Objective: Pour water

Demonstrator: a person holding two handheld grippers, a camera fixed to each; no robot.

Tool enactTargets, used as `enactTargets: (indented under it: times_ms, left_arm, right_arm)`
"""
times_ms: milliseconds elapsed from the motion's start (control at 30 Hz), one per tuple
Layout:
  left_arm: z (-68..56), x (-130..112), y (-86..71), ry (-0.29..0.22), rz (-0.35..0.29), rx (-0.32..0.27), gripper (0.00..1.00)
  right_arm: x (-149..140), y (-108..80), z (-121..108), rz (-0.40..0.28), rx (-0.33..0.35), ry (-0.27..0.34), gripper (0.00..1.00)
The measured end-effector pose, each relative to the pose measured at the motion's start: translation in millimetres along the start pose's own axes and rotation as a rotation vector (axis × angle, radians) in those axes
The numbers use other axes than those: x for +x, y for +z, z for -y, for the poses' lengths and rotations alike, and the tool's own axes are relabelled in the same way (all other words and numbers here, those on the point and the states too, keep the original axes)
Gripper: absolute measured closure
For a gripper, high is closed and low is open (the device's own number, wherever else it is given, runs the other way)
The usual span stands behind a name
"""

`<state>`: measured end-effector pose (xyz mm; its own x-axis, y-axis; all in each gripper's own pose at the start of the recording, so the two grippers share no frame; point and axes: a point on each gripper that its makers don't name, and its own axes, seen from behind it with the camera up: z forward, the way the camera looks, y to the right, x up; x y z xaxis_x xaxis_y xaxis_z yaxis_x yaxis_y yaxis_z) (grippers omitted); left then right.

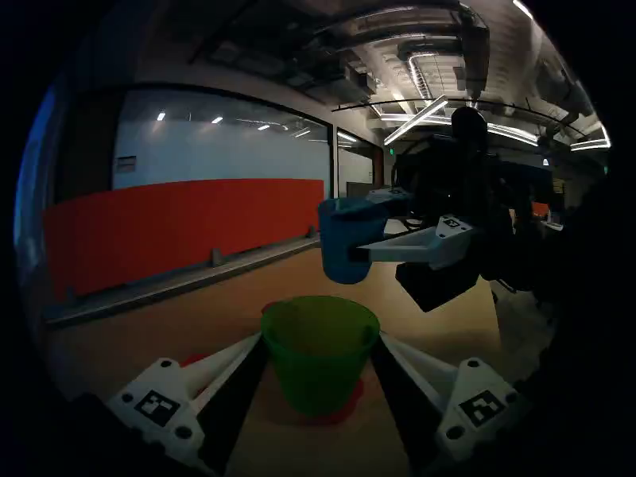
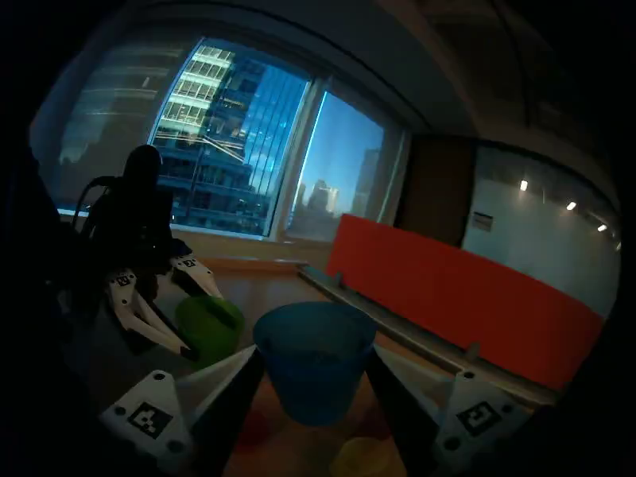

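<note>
The room was a dim office, with a red panel [image 1: 183,226] under glass running along a wooden desk [image 1: 230,298] at 9 o'clock in the left gripper view, and strip lights [image 1: 417,119] on the ceiling at 1 o'clock. At 6 o'clock the left tongs [image 1: 320,342] were clamped on the green cup [image 1: 320,370], one finger against each side just under the rim. The cup was upright, with its base over a red disc [image 1: 350,404] on the desk; whether it touched the disc could not be told. Above it, toward 12 o'clock and well off the desk, hung the blue cup [image 1: 343,238], close to upright. The right tongs [image 1: 362,225] reached in from 3 o'clock and gripped it, one white finger across its near side and the other at its rim. Behind them everything was dark.

In the right gripper view, tall windows [image 2: 238,143] looked out on towers from 10 to 12 o'clock. Below them at 9 o'clock the left tongs held the green cup low over the desk. At 6 o'clock the blue cup sat squeezed between the right tongs' fingers, mouth up, and higher than the green cup. It was too dark inside either cup to tell whether there was water. A yellow thing [image 2: 362,459] lay on the desk under the blue cup at 6 o'clock. The red panel ran off toward 4 o'clock.
</note>
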<state>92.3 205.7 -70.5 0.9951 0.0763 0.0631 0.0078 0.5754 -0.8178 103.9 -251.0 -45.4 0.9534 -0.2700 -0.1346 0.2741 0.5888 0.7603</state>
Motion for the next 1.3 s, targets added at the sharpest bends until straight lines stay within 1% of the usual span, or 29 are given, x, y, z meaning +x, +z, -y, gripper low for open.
enactTargets:
  times_ms: [333, 500, 700, 800, 1100, 1300]
  left_arm:
    - [-8.1, -3, 8.3, 0.005, 0.000, -0.021, 0.14]
    - [-12.3, -3, 11.4, 0.014, 0.000, -0.030, 0.14]
    - [-18.8, 0, 14.2, 0.028, -0.007, -0.040, 0.14]
    - [-20.5, 0, 16.2, 0.030, -0.008, -0.042, 0.14]
    - [-23.9, 6, 19.3, 0.019, -0.020, -0.048, 0.14]
    - [-23.6, 12, 21.0, 0.007, -0.033, -0.048, 0.14]
  right_arm:
    - [14, 15.0, 0, 0.008, 0.021, -0.158, 0.13]
    - [21, 21.1, 0, 0.018, 0.029, -0.251, 0.13]
    - [28, 25.9, -3, 0.033, 0.025, -0.377, 0.13]
    - [30, 28.1, -4, 0.040, 0.020, -0.428, 0.13]
    - [39, 28.2, -6, 0.039, 0.006, -0.542, 0.13]
    - [41, 29.3, -11, 0.048, -0.011, -0.619, 0.13]
